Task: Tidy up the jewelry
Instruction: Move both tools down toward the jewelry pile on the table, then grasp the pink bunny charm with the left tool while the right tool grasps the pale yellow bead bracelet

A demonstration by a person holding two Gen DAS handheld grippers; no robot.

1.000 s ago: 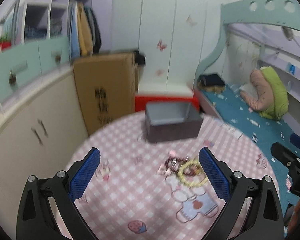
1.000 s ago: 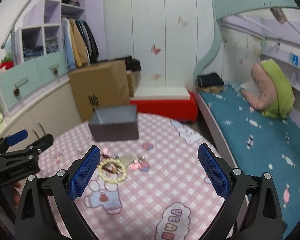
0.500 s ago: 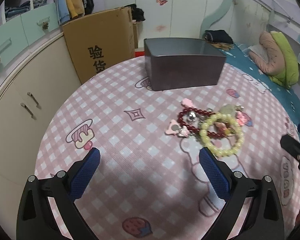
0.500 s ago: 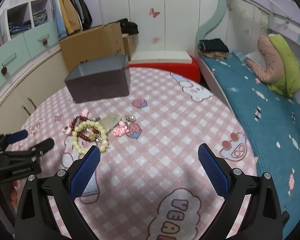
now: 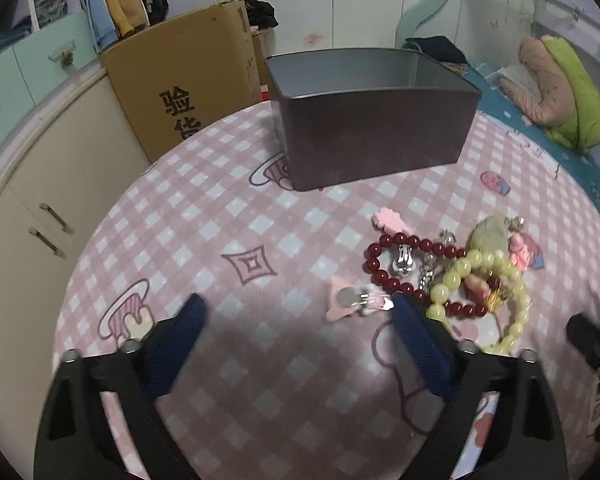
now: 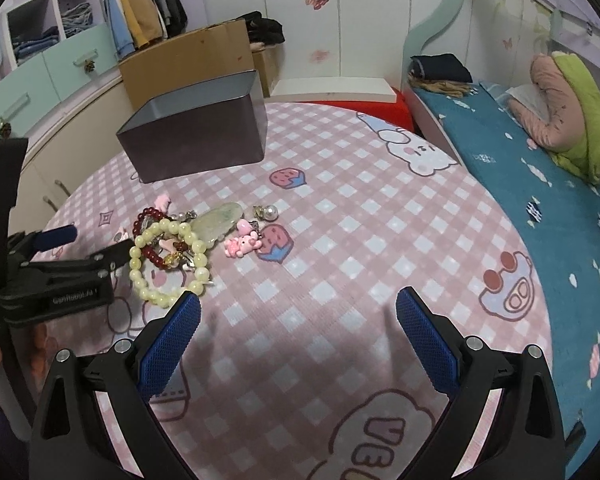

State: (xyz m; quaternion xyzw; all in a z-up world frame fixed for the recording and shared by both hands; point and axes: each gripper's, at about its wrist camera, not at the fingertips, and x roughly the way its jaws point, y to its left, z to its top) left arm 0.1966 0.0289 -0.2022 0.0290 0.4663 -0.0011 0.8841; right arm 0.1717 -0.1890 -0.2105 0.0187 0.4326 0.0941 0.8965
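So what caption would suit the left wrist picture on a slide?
Open left gripper hovers over a pink checked table, near tangled bead bracelets and a dark box.

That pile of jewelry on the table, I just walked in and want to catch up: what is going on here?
A person holds a two-finger tool in each hand over a round table with a pink checked cloth. Both the left tool and the right tool are open and hold nothing. The jewelry lies in a heap: a yellow bead bracelet, a red bead bracelet, a pale green pendant and pink charms. The dark box behind the heap is open; nothing has been picked up.
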